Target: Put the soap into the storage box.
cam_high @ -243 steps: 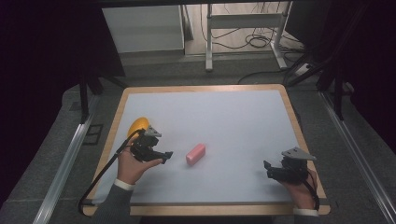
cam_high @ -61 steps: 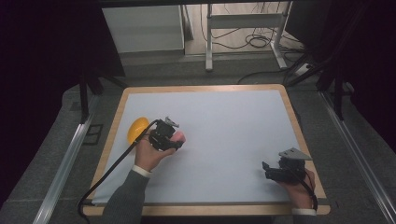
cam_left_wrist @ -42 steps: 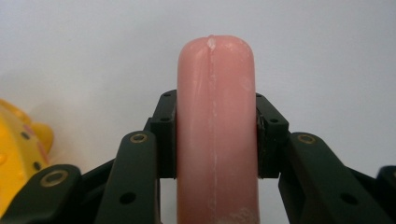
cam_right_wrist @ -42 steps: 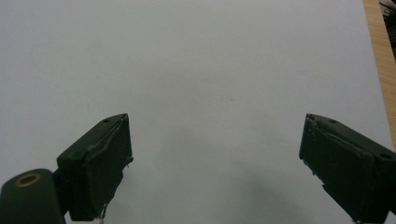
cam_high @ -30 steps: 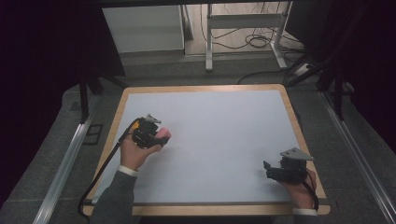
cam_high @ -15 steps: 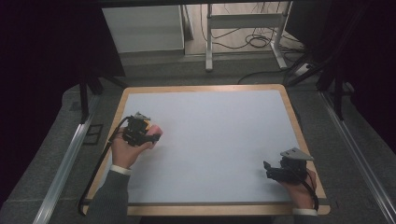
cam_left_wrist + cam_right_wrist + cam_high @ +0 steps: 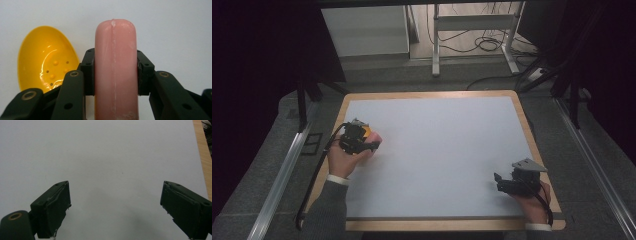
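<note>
the pink sausage (image 7: pixel 115 70) sits clamped between the pads of the left gripper (image 7: pixel 115 72) above the table (image 7: pixel 437 150), just beside a yellow bowl (image 7: pixel 45 62). the right gripper (image 7: pixel 115 205) rests at the table's near right corner, jaws spread wide with nothing between them.

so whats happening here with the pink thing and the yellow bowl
A person holds a claw in each hand at a white-topped table. The left claw is shut on a pink sausage-shaped piece, gripping it across its sides, with its rounded end sticking out past the jaws. A yellow oval dish lies on the table just beside it, near the table's left edge, with nothing in the part that shows. The right claw is open with nothing between its jaws, at the near right corner.
</note>
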`<state>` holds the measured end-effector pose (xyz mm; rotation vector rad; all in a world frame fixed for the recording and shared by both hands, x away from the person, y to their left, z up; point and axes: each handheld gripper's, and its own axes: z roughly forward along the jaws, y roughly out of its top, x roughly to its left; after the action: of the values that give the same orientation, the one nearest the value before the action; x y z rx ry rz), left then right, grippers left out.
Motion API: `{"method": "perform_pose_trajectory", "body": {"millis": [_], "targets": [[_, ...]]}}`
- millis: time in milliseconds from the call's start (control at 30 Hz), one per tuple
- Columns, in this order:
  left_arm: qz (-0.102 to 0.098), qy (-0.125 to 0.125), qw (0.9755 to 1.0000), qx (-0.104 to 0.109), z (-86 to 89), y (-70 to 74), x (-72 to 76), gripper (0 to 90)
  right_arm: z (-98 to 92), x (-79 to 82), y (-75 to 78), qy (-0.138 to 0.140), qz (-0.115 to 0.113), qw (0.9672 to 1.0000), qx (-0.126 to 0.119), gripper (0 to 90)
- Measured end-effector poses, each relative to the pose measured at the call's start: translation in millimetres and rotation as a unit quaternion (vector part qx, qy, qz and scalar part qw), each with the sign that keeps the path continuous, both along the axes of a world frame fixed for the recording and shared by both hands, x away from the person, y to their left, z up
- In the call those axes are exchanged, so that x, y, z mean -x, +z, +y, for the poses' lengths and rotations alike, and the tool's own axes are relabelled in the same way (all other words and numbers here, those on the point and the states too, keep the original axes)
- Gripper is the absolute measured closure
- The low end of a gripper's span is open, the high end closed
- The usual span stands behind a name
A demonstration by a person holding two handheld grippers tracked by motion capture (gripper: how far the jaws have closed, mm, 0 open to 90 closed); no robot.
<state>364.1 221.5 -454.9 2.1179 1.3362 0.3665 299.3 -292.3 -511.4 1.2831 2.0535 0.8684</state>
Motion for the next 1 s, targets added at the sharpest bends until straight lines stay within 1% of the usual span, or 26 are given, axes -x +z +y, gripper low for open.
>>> {"method": "perform_pose_trajectory", "body": {"millis": [333, 433, 567, 800, 1000], "targets": [[-0.003, 0.016, 0.9999, 0.002, 13.1, 4.5, -3.5, 60.2, -0.3, 0.1, 0.2, 0.0, 0.0, 1.0, 0.0, 9.0], [-0.005, 0.02, 0.9998, 0.006, 16.6, 4.9, -4.2, 60.2, -0.4, 0.0, 0.1, 0.0, 0.0, 1.0, 0.0, 9.0], [-0.005, 0.025, 0.9996, 0.01, 19.7, 3.7, -6.2, 60.2, -0.1, 0.1, 0.3, 0.0, -0.001, 1.0, 0.0, 9.0], [-0.005, 0.036, 0.9993, 0.009, 27.4, 4.3, -9.3, 60.2, -0.5, 0.4, 1.0, 0.0, -0.002, 1.0, -0.001, 9.0], [-0.002, 0.045, 0.9989, 0.01, 33.8, -0.1, -13.5, 60.2, -0.3, 0.4, 0.7, 0.0, -0.002, 1.0, 0.0, 9.1]]}}
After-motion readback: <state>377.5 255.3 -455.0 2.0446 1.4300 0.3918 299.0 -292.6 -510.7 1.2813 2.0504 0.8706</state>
